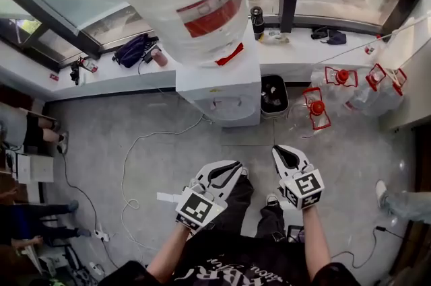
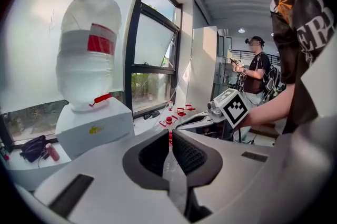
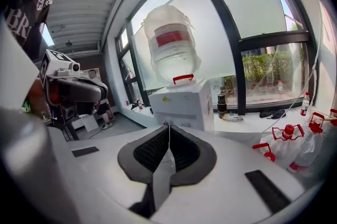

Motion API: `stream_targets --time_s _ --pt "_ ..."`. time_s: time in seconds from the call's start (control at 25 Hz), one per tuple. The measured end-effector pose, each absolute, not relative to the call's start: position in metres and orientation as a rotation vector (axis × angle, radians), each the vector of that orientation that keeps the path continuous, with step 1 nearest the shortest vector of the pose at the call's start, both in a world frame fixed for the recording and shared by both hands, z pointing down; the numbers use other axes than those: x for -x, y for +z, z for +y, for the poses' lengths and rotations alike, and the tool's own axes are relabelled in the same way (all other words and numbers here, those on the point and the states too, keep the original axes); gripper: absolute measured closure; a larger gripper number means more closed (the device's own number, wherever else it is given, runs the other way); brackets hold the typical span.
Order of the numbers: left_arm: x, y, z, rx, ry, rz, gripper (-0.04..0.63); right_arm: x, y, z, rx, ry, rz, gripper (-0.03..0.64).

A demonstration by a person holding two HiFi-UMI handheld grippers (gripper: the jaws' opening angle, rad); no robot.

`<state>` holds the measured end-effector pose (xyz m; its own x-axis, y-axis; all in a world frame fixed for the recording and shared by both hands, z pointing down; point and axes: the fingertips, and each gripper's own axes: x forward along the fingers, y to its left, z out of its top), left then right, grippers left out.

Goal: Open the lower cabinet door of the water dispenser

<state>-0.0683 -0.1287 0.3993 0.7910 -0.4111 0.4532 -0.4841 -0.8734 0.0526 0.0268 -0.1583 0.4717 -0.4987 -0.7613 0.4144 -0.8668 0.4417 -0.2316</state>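
1. Left gripper (image 1: 236, 169): in its own view we see the jaws together with nothing between the pads.
2. Right gripper (image 1: 279, 151): same, jaws closed and empty.
3. We hold both low in front of the legs, side by side and apart.
4. Their tips point toward the white box-shaped water dispenser (image 1: 222, 86). It stands ahead of both, well clear of the tips.
5. A large clear upturned water bottle with a red-and-white label (image 1: 185, 2) sits on top of the dispenser.
6. Lower cabinet door: the right gripper's own body covers the dispenser's lower front, and the head view is too steep. We cannot tell whether the door is shut.
7. Ahead-right of the right gripper, a black bin (image 1: 274, 95) stands just beside the dispenser. Clear red-capped plastic jugs (image 1: 340, 86) stand further right.
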Motion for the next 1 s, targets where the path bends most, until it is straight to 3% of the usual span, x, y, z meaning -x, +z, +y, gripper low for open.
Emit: stream_targets --time_s 0.28,0.72,1.0 --pt "0.054 0.488 -0.188 -2.806 0.684 -0.612 0.568 -0.04 0.577 -0.216 -1.429 0.614 -2.33 0.588" --pt "0.022 0.636 -0.257 -2.758 0.721 -0.562 0.568 -0.048 0.774 -0.278 -1.32 0.604 -2.247 0.436" --pt "0.009 0.699 -0.285 -2.783 0.799 -0.494 0.568 -0.043 0.885 -0.319 -1.259 0.667 -2.262 0.375"
